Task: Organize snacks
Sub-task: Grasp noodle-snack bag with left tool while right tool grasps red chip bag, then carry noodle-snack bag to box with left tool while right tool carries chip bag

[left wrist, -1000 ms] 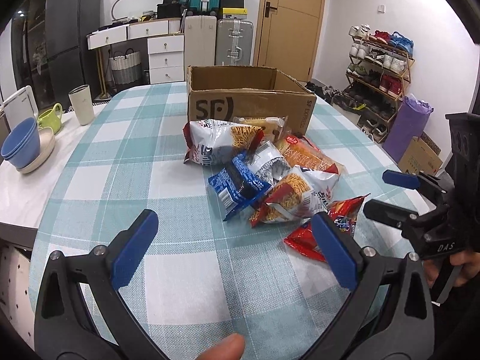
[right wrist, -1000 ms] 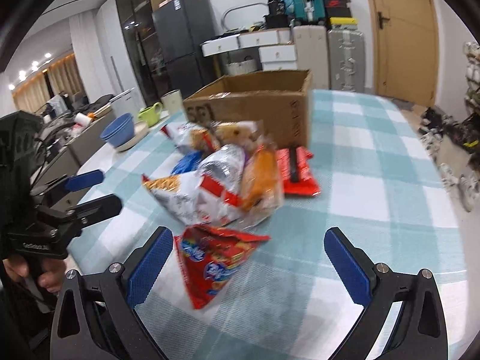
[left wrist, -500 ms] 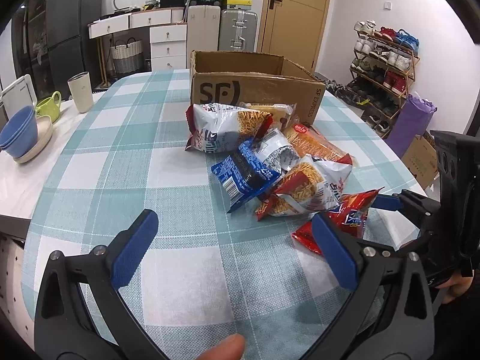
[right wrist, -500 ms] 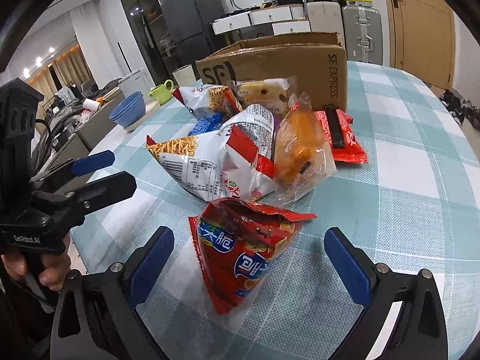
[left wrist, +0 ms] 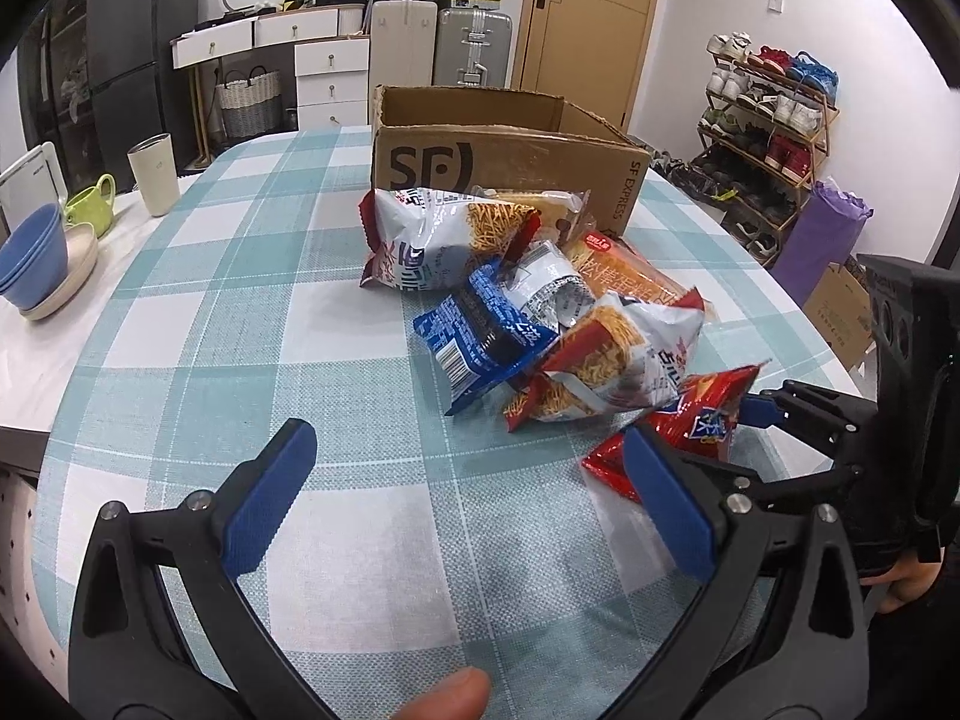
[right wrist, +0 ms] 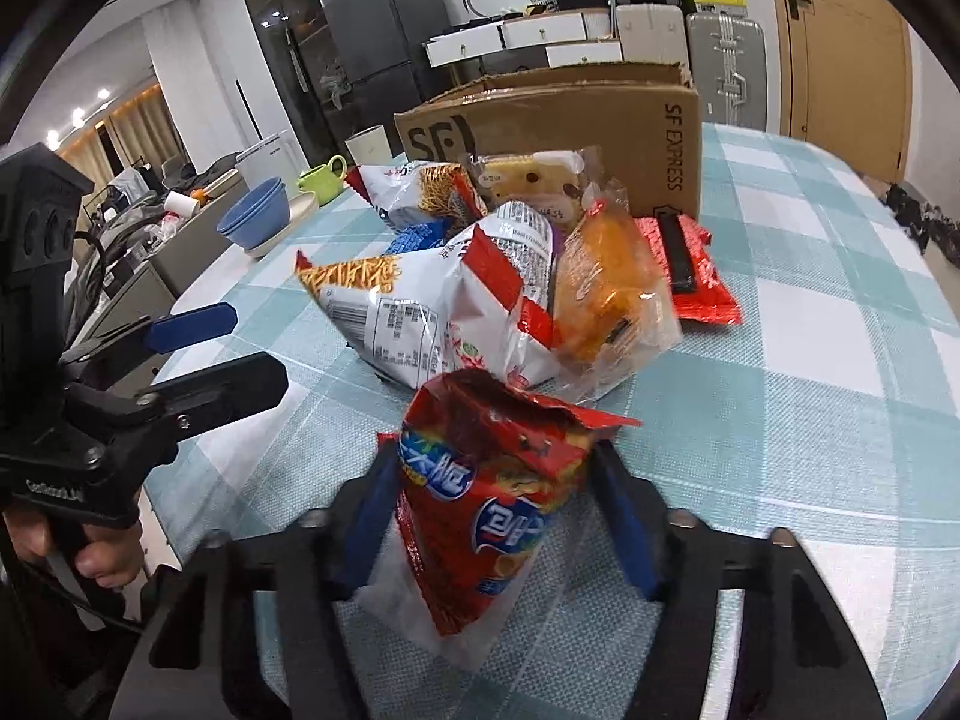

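Right gripper (right wrist: pixel 489 516) pinching red chip bag (right wrist: pixel 492 498) at near table edge; left gripper (left wrist: pixel 462 498) wide, empty. Risk: slick, puffy foil slips from pads during lift toward cardboard box (left wrist: pixel 510 150). Count: one box, two noodle-snack bags, roughly seven packets total.

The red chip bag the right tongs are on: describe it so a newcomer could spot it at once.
Start at the SF Express cardboard box on the checked table, then follow the snack pile toward the camera. The red chip bag lies nearest, apart from the heap, between the right tongs. Alone among its neighbours, it is red with blue-and-white lettering and a crumpled top.
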Demonstrator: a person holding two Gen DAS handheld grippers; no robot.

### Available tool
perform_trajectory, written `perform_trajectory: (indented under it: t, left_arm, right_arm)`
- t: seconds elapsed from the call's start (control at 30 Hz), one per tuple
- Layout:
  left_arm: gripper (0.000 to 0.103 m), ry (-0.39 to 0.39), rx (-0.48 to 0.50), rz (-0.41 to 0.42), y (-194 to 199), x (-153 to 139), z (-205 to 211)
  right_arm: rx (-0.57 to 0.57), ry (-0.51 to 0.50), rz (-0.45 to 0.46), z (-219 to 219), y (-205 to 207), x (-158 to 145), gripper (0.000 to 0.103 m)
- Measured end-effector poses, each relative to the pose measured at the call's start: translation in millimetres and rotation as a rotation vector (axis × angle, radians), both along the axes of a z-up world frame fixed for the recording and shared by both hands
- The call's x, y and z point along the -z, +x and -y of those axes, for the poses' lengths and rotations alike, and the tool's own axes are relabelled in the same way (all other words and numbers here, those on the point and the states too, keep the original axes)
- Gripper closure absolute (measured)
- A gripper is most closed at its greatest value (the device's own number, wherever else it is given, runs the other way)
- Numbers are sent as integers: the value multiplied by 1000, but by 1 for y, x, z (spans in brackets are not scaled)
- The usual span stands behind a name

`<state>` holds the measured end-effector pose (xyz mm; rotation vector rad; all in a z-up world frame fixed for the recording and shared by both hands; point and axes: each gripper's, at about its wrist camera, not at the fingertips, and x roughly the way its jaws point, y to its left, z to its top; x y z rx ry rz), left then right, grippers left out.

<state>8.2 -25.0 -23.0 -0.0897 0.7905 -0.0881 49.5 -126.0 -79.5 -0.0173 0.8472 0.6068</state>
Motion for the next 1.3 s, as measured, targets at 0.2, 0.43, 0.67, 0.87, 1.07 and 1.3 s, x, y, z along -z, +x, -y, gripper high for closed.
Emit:
perform_trajectory:
  t: [0.2,0.43,0.67,0.87,1.07,1.3]
  left_arm:
    - [1,1,2,-4,0,2,2]
    - [1,-5,-3,-8,1,3,1]
    - [1,-4,5,-14,3,6,4]
    - [1,4,55,-12,8,7,19]
    - [1,-29,136,-4,8,3,35]
    - [1,-30,192,-48,22,15,52]
  right_arm:
    - [-14,27,23,9,-7,-8,52]
    - [-12,56,76,22,-14,-30,53]
    - [47,84,145,48,-17,-55,53]
    - [97,87,163,68,-14,-64,54]
    - [124,94,165,82,-13,-66,55]
    - [137,101,157,87,-10,-65,55]
